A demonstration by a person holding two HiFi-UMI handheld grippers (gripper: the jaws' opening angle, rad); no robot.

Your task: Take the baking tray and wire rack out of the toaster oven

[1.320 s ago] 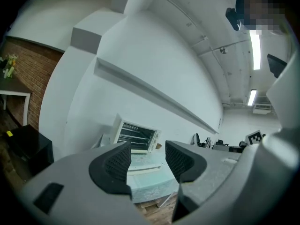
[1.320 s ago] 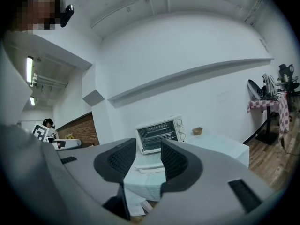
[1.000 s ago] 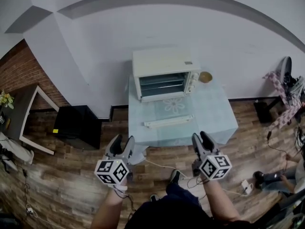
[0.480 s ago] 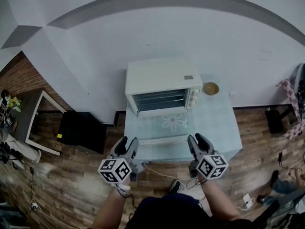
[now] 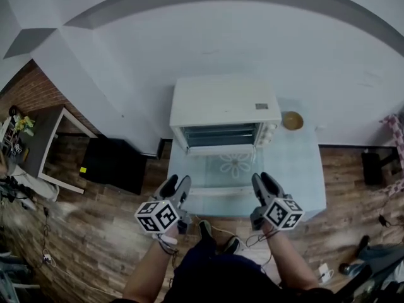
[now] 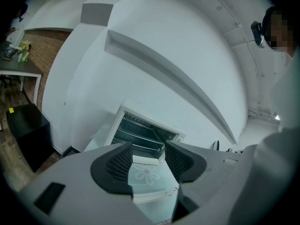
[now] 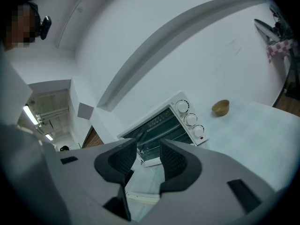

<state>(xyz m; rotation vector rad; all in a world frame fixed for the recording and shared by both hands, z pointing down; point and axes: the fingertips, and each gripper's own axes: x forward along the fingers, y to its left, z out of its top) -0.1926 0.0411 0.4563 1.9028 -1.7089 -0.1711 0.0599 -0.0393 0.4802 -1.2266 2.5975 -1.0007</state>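
- White toaster oven (image 5: 224,106) is set at back of table (image 5: 306,182), w/ door (image 5: 235,166) dropped flat toward the person.
- Baking tray (image 5: 219,139) and wire rack (image 5: 221,131) are both inside the cavity. They're seen only as dark shelf lines, so which is which can't be told.
- Step is judged as approach; nothing has been pulled out yet.
- Left gripper (image 5: 176,183): jaws are held part-open w/ nothing between them, near the left end of door handle (image 5: 221,192) and well short of the cavity.
- Right gripper (image 5: 266,182): same state, part-open and empty, near the handle's right end.
- Next move (est.): a reach over the open door is needed. Jaws should be levelled w/ a shelf's front lip and closed on it, then the shelf drawn straight out. The door edge must be cleared on the way in.
- Surface: pale blue tabletop w/ a flower motif. Small wooden bowl (image 5: 292,120) is parked right of oven, apart from it.
- Room: white wall behind the table, wood-plank floor (image 5: 95,232) below. At left are a brick wall (image 5: 25,93) and a black cabinet (image 5: 113,166), w/ cables seen on the floor.
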